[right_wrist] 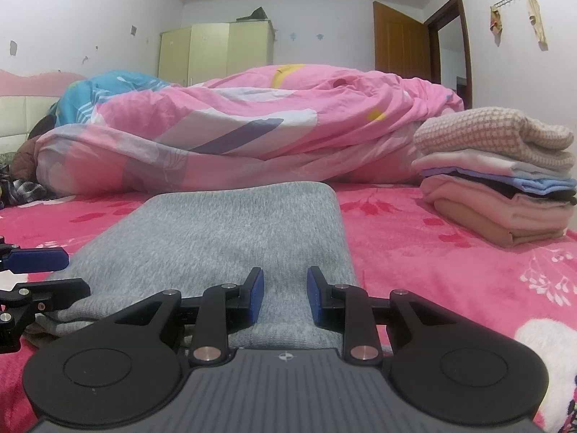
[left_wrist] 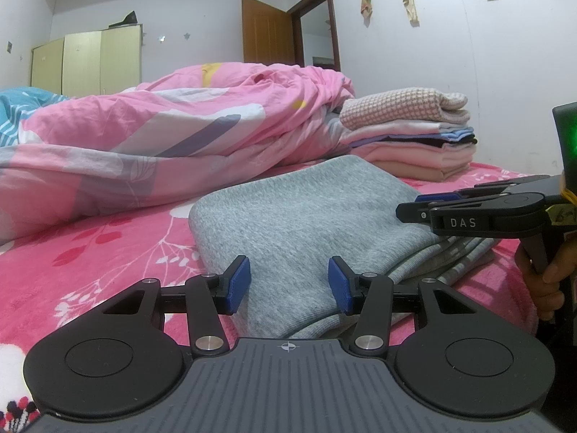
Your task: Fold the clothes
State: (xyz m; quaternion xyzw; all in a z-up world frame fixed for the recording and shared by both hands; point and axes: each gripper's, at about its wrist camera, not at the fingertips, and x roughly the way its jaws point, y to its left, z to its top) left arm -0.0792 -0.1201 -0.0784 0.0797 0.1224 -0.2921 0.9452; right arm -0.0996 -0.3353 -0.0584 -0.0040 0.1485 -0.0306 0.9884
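Grey knit garment (left_wrist: 310, 216) is lying folded on the pink floral bed sheet (right_wrist: 450, 270), with both grippers sitting at its near edge. Left gripper (left_wrist: 290, 285) is gaping partway, right gripper (right_wrist: 285, 296) narrower, neither pinching cloth. Looks like it's heading next to the folded stack (right_wrist: 505, 180), needing a grab under that near edge

Landmark: folded grey garment (right_wrist: 223, 231), flat on pink floral bed (right_wrist: 450, 263).
Right tongs (right_wrist: 285, 296): over garment's near edge, jaws apart.
Left tongs (right_wrist: 34, 270): at garment's left edge.
Folded stack (right_wrist: 501, 176): right of garment, apart.
Quilt (right_wrist: 234, 126): behind garment.

"DAS" in white letters on right gripper (left_wrist: 414, 206) black finger arm
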